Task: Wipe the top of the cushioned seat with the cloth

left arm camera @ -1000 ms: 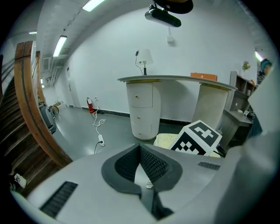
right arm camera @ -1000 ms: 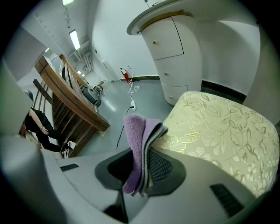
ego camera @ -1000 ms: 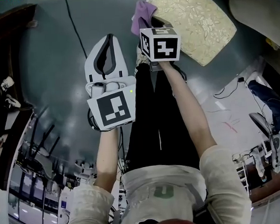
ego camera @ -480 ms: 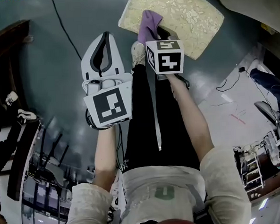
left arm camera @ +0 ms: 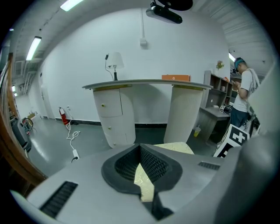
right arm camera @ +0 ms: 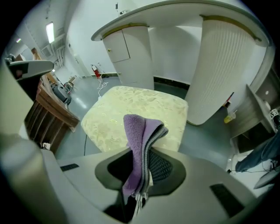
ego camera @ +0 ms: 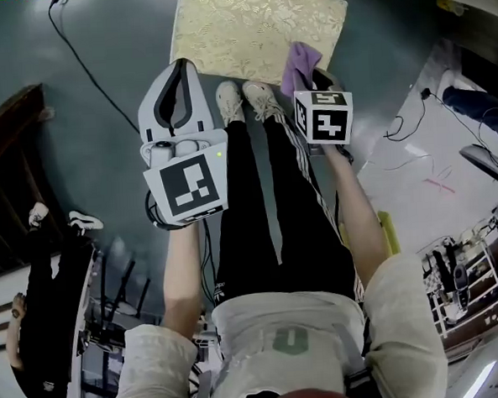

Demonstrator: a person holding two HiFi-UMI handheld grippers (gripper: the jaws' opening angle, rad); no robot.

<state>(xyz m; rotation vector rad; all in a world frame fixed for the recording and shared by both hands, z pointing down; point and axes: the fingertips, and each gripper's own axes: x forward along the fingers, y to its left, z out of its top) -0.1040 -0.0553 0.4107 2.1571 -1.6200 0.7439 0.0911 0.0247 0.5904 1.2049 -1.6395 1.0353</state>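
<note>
The cushioned seat [ego camera: 247, 26] is a pale yellow square pad with a flower pattern, low on the floor just beyond my shoes. My right gripper [ego camera: 299, 80] is shut on a folded purple cloth [ego camera: 300, 63], held over the seat's near right corner. In the right gripper view the cloth [right arm camera: 138, 133] stands up between the jaws of the right gripper [right arm camera: 142, 159], with the seat [right arm camera: 131, 107] ahead and below. My left gripper [ego camera: 179, 68] hangs over the floor by the seat's near left corner. Its jaws meet at the tip with nothing held [left arm camera: 140, 148]; the seat [left arm camera: 177, 148] shows behind them.
A curved white counter [left arm camera: 144, 84] on thick round pillars [right arm camera: 218, 83] stands behind the seat. A black cable [ego camera: 80, 53] runs across the grey floor at the left. Dark wooden furniture [ego camera: 7, 167] and a person in black [ego camera: 50, 324] are at the left. Another person [left arm camera: 243, 89] stands at the right.
In the head view the seat has shifted left and sits square ahead. The right gripper with the cloth now sits at its near right corner. The left gripper has barely moved.
</note>
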